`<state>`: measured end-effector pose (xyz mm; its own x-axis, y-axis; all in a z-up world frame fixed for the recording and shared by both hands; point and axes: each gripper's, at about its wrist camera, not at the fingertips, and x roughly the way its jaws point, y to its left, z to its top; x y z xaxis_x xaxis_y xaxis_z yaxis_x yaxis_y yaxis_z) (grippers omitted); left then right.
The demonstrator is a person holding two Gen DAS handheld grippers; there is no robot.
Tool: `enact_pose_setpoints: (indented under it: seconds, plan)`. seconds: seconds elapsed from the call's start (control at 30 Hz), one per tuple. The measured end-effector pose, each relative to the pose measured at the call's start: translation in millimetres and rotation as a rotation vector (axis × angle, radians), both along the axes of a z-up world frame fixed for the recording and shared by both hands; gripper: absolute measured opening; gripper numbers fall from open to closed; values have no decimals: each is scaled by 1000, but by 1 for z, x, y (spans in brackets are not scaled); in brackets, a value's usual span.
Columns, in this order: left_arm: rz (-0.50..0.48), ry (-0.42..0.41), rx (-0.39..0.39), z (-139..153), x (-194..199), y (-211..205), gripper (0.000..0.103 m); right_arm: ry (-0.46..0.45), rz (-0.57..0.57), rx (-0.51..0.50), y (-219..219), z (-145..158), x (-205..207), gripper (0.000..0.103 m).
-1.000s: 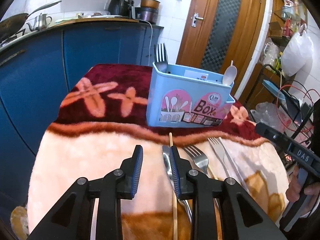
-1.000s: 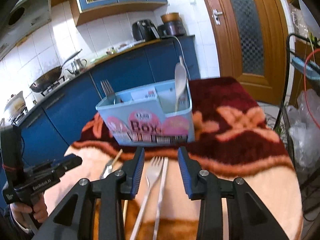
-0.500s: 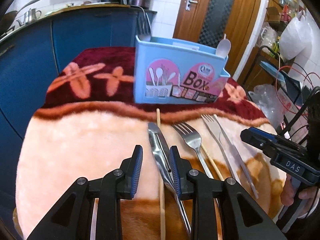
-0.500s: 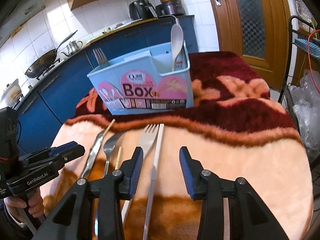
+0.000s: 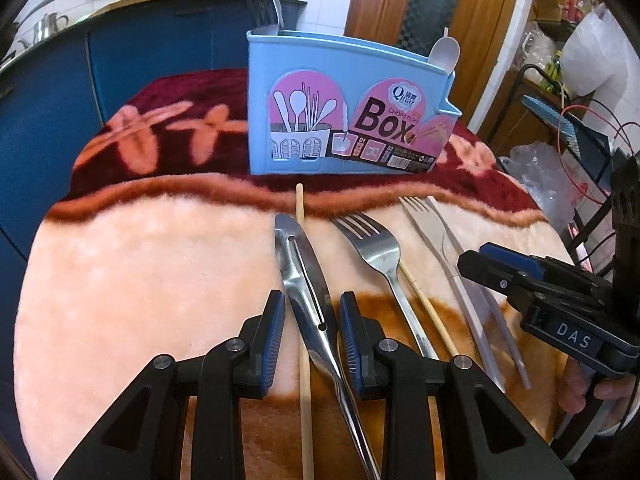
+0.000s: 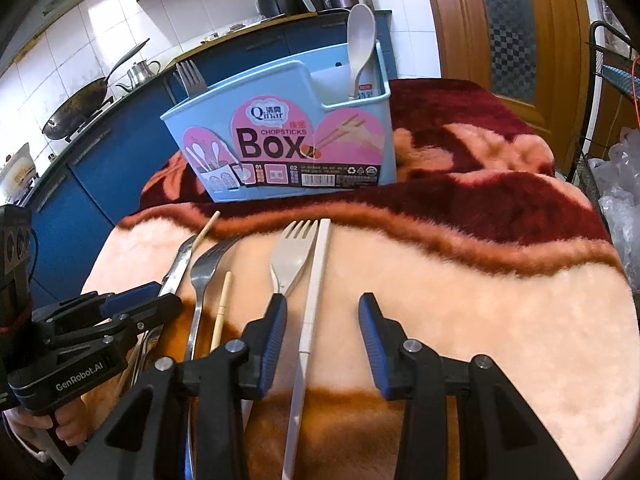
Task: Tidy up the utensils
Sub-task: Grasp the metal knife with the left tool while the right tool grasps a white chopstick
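Even indoor light, sharp focus; glare on steel knife [image 5: 304, 276]; strong fisheye bending, dark vignette at corners.

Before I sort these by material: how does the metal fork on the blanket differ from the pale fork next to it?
The metal fork is shiny, reflective steel; the pale fork is matte cream, plastic-looking. The metal fork lies nearer the steel knife, the pale fork beside a matching pale knife. Both lie flat on the blanket, tines toward the blue box, untouched.
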<state>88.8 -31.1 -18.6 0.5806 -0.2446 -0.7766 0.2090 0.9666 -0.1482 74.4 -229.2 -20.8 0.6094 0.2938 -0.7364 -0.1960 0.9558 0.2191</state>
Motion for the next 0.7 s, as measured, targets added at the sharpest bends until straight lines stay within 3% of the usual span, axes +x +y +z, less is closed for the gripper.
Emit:
enact_pose_setpoints:
  seconds: [0.17, 0.47, 0.7]
  plan:
    - [11, -6, -50, 0, 2, 6, 24, -4, 8, -5, -1, 1, -2, 10]
    - [56, -28, -113, 11, 0, 29, 21, 37, 17, -48, -9, 3, -9, 9]
    - [74, 70, -80, 0, 10, 42, 21, 90, 73, -90, -4, 5, 0, 14]
